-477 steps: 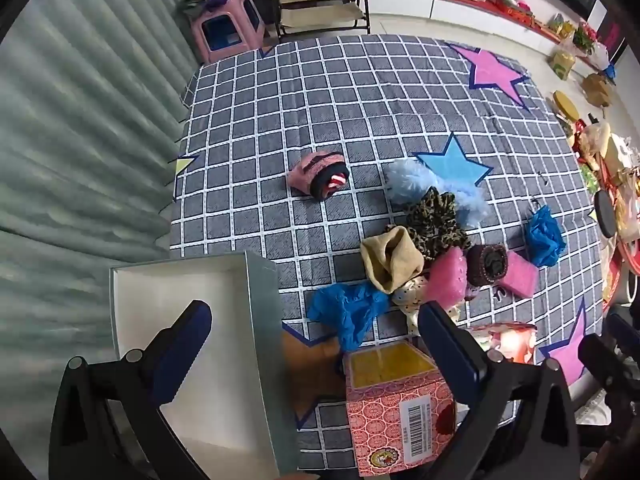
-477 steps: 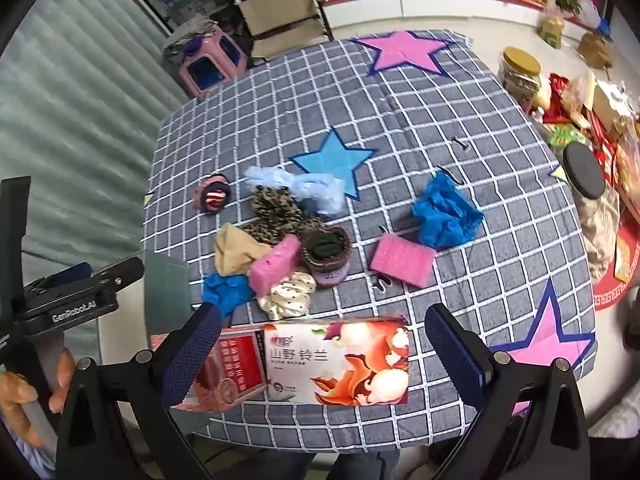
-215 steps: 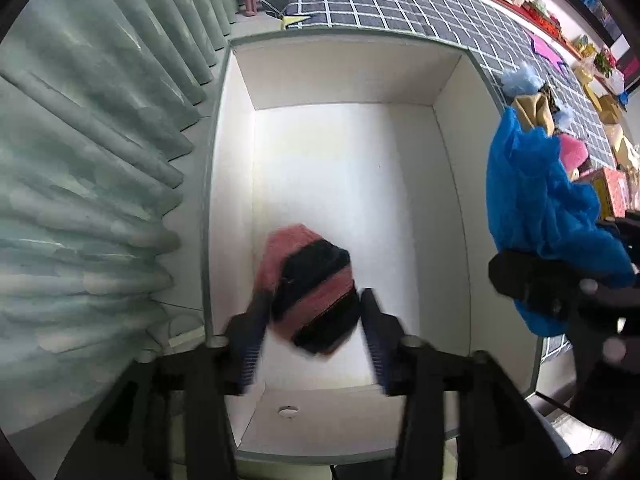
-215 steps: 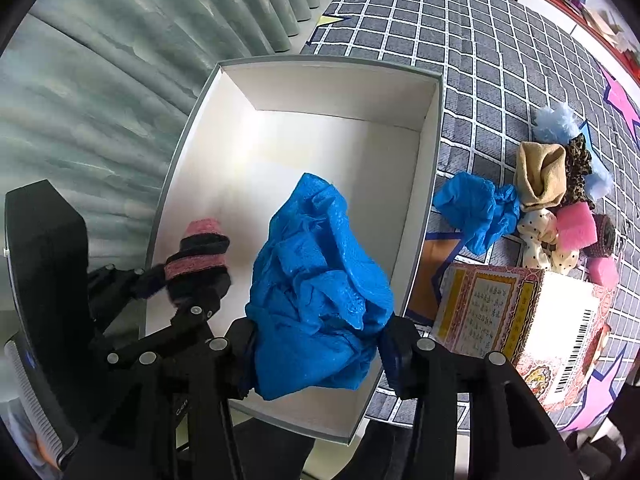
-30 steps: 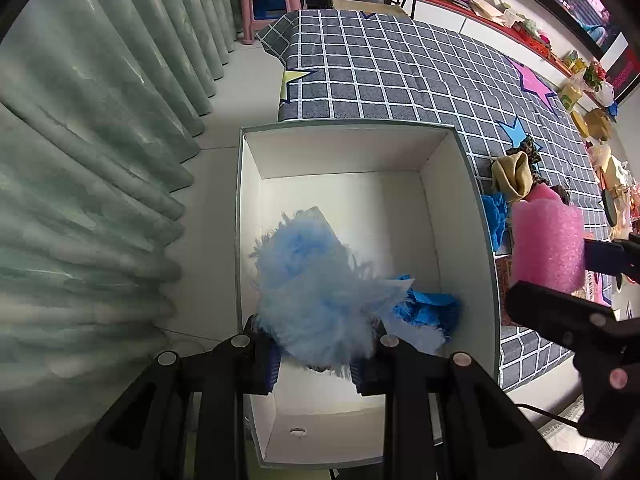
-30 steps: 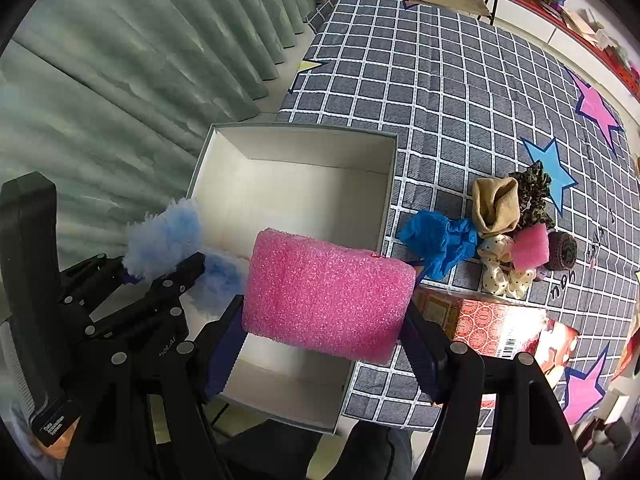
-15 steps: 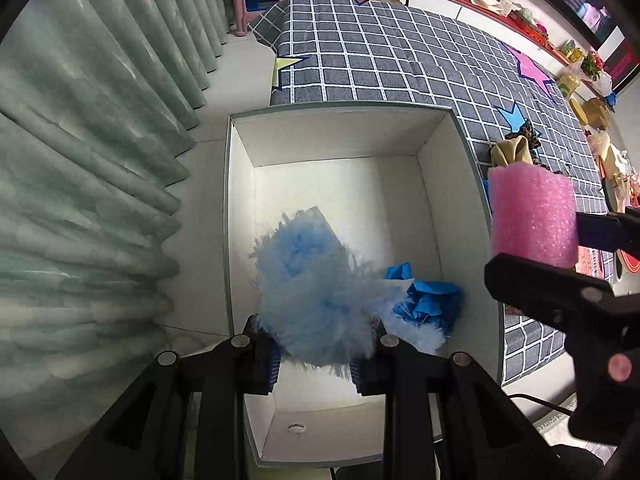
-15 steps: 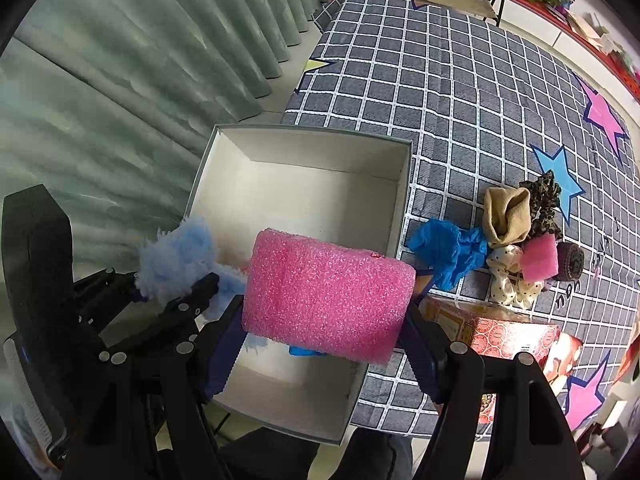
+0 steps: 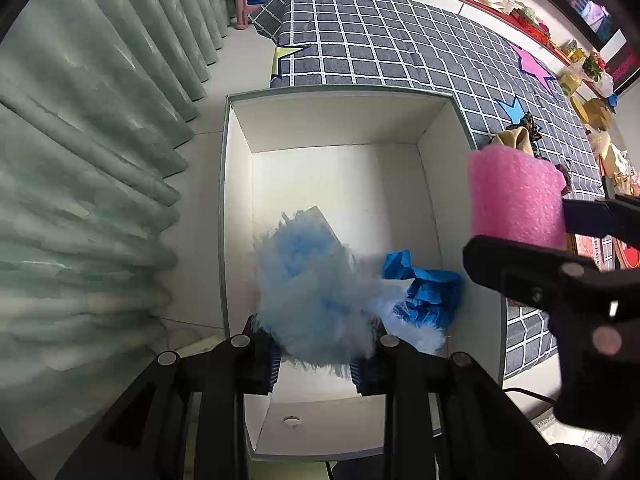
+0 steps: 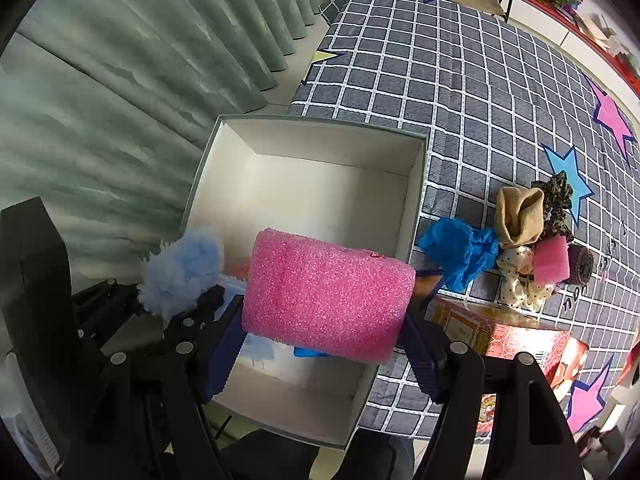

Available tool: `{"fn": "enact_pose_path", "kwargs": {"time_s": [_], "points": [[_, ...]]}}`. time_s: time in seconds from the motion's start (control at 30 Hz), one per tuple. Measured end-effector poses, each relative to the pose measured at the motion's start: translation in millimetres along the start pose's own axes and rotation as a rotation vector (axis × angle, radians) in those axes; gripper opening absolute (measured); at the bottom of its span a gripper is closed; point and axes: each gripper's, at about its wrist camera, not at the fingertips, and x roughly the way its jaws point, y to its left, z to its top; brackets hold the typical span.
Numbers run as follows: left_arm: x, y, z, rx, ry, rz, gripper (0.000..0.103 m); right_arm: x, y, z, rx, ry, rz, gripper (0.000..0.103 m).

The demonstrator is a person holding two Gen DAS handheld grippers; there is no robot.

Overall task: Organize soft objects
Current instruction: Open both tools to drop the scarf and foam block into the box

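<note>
My left gripper [image 9: 322, 354] is shut on a light blue fluffy puff [image 9: 312, 296] and holds it over the near part of the white open box [image 9: 340, 120]. A crumpled blue cloth [image 9: 430, 292] lies inside the box. My right gripper [image 10: 322, 344] is shut on a pink foam block [image 10: 326, 296] above the box's near right side; the block also shows in the left wrist view [image 9: 516, 196]. The puff shows in the right wrist view [image 10: 180, 268] at the left.
On the checked tablecloth [image 10: 460, 60] right of the box lie a blue cloth [image 10: 460, 252], a tan sock [image 10: 516, 212], a leopard-print piece [image 10: 556, 200], a small pink foam [image 10: 552, 260] and a red carton [image 10: 504, 336]. Green curtains [image 9: 80, 160] hang at the left.
Both grippers have come closer over the box. The pink foam block has moved left toward the box's right wall. The puff stays held in the left gripper.
</note>
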Motion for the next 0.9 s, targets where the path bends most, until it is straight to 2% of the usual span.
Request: {"fn": "enact_pose_path", "kwargs": {"time_s": [0.13,0.23,0.27,0.3,0.33,0.37,0.43,0.5,0.73,0.9], "points": [[-2,0,-3,-0.001,-0.007,-0.012,0.034,2,-1,0,-0.001,0.0,0.018,0.074],[-2,0,-5,-0.006,-0.013,-0.02,0.051,3,-4,-1,0.019,0.001,0.054,0.076],[-3,1,-6,-0.011,-0.013,-0.022,0.061,4,-5,-2,0.026,0.004,0.065,0.078],[-4,2,-6,-0.025,-0.016,-0.036,0.075,4,-7,-3,0.042,0.009,0.081,0.092],[-5,4,-6,-0.038,-0.015,-0.047,0.083,5,-9,-3,0.054,0.011,0.08,0.1],[-5,5,-6,-0.047,-0.019,-0.048,0.086,5,-11,-4,0.064,0.007,0.082,0.101],[-6,5,-5,-0.056,-0.024,-0.044,0.087,1,-17,-6,0.092,-0.003,0.131,0.101],[-5,6,-5,-0.072,-0.018,-0.059,0.102,-4,-21,-6,0.111,-0.021,0.149,0.101],[-18,8,3,-0.147,-0.063,-0.195,0.102,-43,-37,-9,0.154,-0.135,0.167,0.101],[-27,-2,17,-0.14,-0.058,-0.256,0.102,-73,-68,-18,0.232,-0.203,0.165,0.101]]}}
